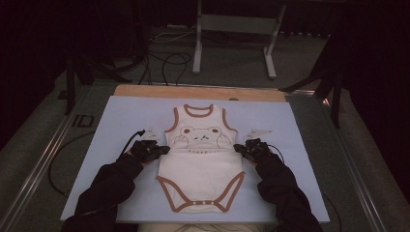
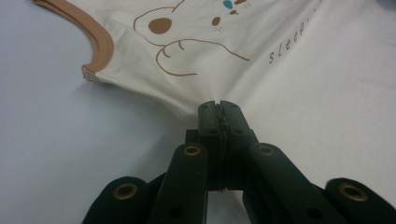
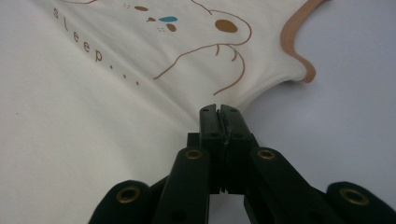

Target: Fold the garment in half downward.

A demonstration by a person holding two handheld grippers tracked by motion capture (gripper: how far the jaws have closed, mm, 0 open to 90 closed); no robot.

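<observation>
Jaws on both sides are pinching fabric right now. Looking along the left gripper (image 2: 219,106), its two black jaws are pressing together on the side edge of the cream baby bodysuit (image 2: 261,60), and the cloth is puckering into little folds where it runs into the tips. The right gripper (image 3: 219,109) is doing the same on the opposite side edge, jaws squeezed flat against each other with the fabric drawn in between them, just below the brown-trimmed armhole.

From above, the person's dark sleeves (image 1: 109,186) are coming in from the near edge of the bench, one on each side of the garment, and the two grippers are sitting level with each other at the bodysuit's waist, the left at its left side, the right at its right.

Between them the bodysuit is lying flat and face up on a pale blue sheet (image 1: 300,145) that is covering the bench, snap crotch toward the person, neck opening pointing away. A bear drawing (image 1: 200,135) is showing on the chest with a line of small lettering under it, and brown binding is running round the neck, armholes and leg openings.

Farther off, a strip of bare wooden bench edge (image 1: 193,91) is peeking out past the sheet. Beyond that, cables (image 1: 167,60) are trailing across the dim floor toward the legs of a grey metal stand (image 1: 234,29).
</observation>
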